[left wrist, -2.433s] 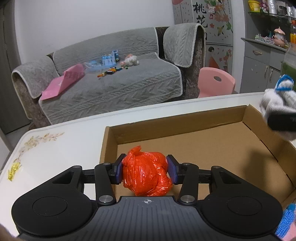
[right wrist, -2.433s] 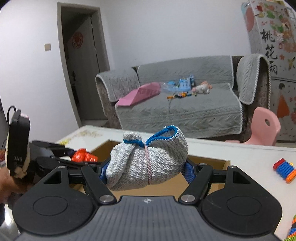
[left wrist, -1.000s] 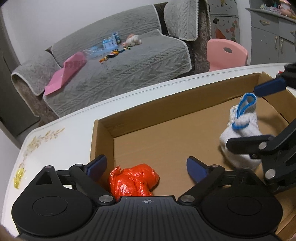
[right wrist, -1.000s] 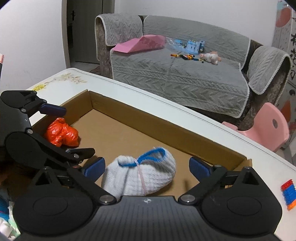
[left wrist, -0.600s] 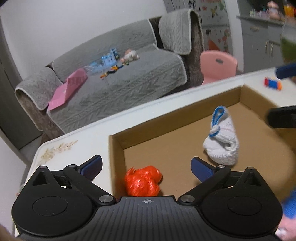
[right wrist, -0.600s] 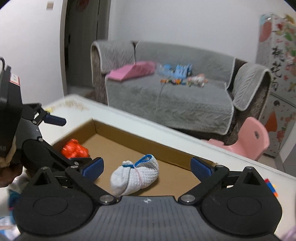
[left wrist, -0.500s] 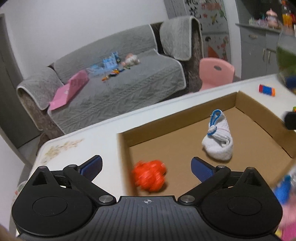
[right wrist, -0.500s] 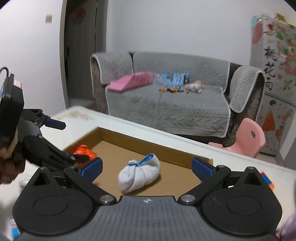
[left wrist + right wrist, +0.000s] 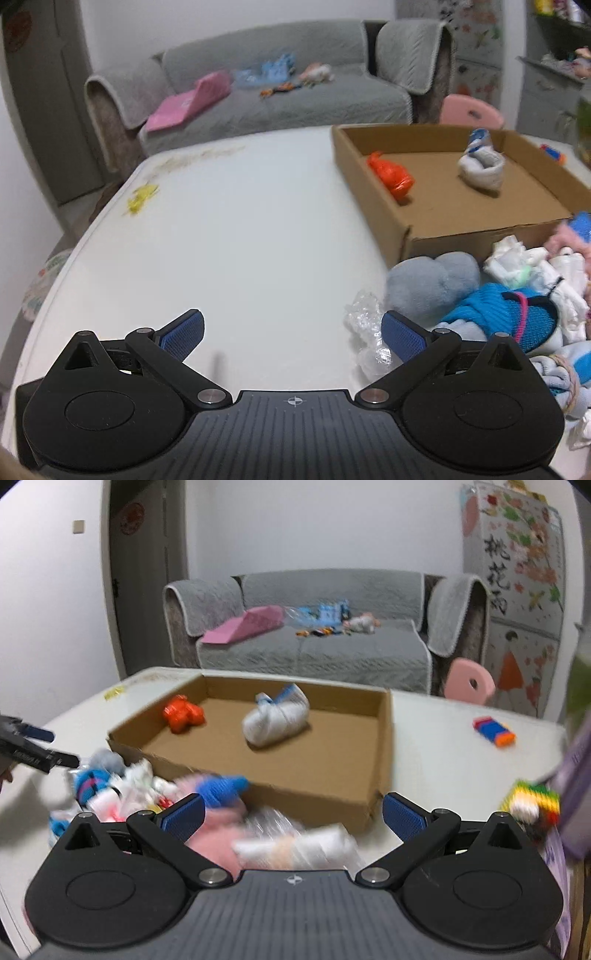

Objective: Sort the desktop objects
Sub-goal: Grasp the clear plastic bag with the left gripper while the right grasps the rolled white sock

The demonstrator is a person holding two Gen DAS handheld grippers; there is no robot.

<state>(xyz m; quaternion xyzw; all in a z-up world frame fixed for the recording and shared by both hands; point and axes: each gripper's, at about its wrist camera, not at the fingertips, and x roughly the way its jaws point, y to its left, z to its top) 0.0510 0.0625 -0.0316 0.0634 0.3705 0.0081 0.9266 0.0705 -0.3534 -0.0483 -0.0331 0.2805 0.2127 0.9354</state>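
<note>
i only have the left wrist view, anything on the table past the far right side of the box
Observer: Yes, a block of blue, red and orange bricks lies right of the cardboard box.
Operator: anything nearer on that side
Observer: A multicoloured brick toy sits at the table's right edge.
Operator: what's under the right gripper
Observer: The right gripper, open and empty, is above a pink plush and a clear plastic packet.

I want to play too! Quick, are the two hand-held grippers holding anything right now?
Left hand-held gripper: open, holding nothing.
Right hand-held gripper: open, holding nothing.
</note>
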